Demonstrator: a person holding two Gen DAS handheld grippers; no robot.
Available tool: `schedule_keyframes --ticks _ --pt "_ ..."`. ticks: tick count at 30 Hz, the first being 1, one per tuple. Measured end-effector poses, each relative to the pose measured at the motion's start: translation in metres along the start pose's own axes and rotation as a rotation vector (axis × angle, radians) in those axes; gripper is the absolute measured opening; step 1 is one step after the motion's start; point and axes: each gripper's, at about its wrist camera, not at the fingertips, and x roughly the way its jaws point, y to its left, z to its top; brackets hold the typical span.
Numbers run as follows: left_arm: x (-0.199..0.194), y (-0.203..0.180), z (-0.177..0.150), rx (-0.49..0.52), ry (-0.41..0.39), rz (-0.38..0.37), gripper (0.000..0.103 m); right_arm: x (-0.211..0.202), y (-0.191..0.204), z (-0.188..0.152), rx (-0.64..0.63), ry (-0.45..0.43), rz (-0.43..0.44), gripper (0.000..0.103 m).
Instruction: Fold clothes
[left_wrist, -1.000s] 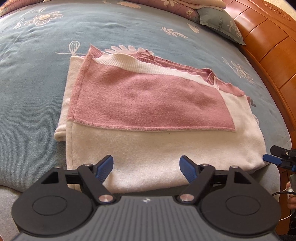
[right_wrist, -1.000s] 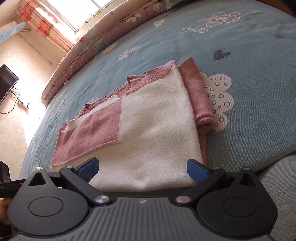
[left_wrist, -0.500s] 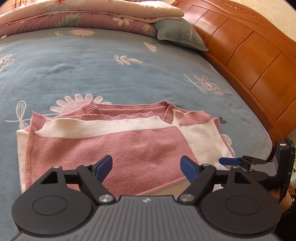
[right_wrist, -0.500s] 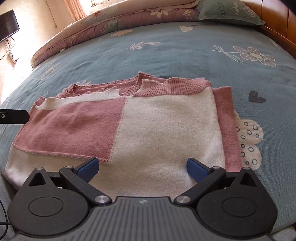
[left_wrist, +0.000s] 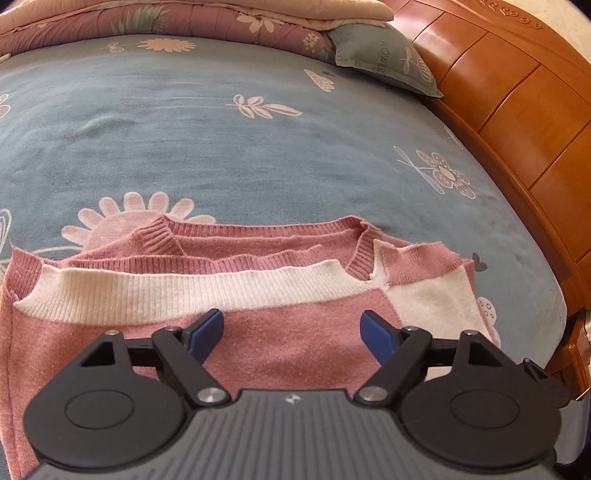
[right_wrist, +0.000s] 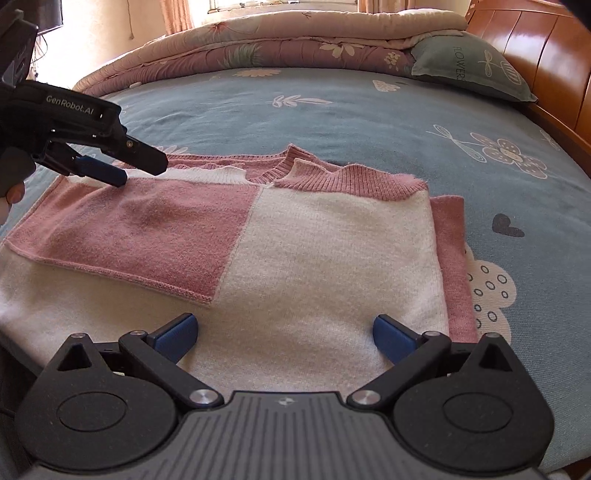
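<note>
A pink and cream knit sweater (right_wrist: 295, 251) lies folded flat on the blue flowered bedsheet (right_wrist: 369, 122). In the left wrist view the sweater (left_wrist: 258, 295) fills the lower half, its ribbed cream hem and pink collar facing away. My left gripper (left_wrist: 293, 330) hovers open over the pink panel, nothing between its blue pads; it also appears at the sweater's far left corner, left gripper (right_wrist: 110, 171). My right gripper (right_wrist: 284, 332) stands open over the cream panel near the front edge, holding nothing.
A rolled floral quilt (right_wrist: 277, 40) and a grey-green pillow (right_wrist: 469, 68) lie at the head of the bed. A wooden headboard (left_wrist: 517, 92) runs along the right side. Open sheet stretches beyond the sweater.
The left gripper swung across from the sweater's long cream side to its pink panel near the hem. The right gripper rolled level and now faces the sweater squarely. The sweater has not moved.
</note>
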Motion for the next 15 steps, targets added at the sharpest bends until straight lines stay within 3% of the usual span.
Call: schedule_keyframes --ticks 3,6,8,11,15 --pt "0.005 -0.017 -0.008 -0.001 0.025 -0.128 0.085 0.001 0.002 -0.001 -0.025 -0.002 -0.012 0.103" --pt "0.028 -0.025 -0.015 0.014 0.075 -0.087 0.085 0.001 0.001 -0.001 -0.031 -0.002 -0.005 0.103" --pt "0.037 -0.018 -0.015 -0.02 0.066 -0.093 0.084 0.001 0.0 -0.001 -0.038 -0.004 -0.001 0.103" --pt "0.033 -0.014 -0.007 -0.071 0.057 -0.1 0.085 0.0 0.0 -0.003 -0.05 -0.008 0.0 0.103" --pt "0.024 -0.012 -0.007 -0.034 0.042 -0.077 0.085 0.001 0.001 -0.004 -0.054 -0.012 -0.005 0.103"
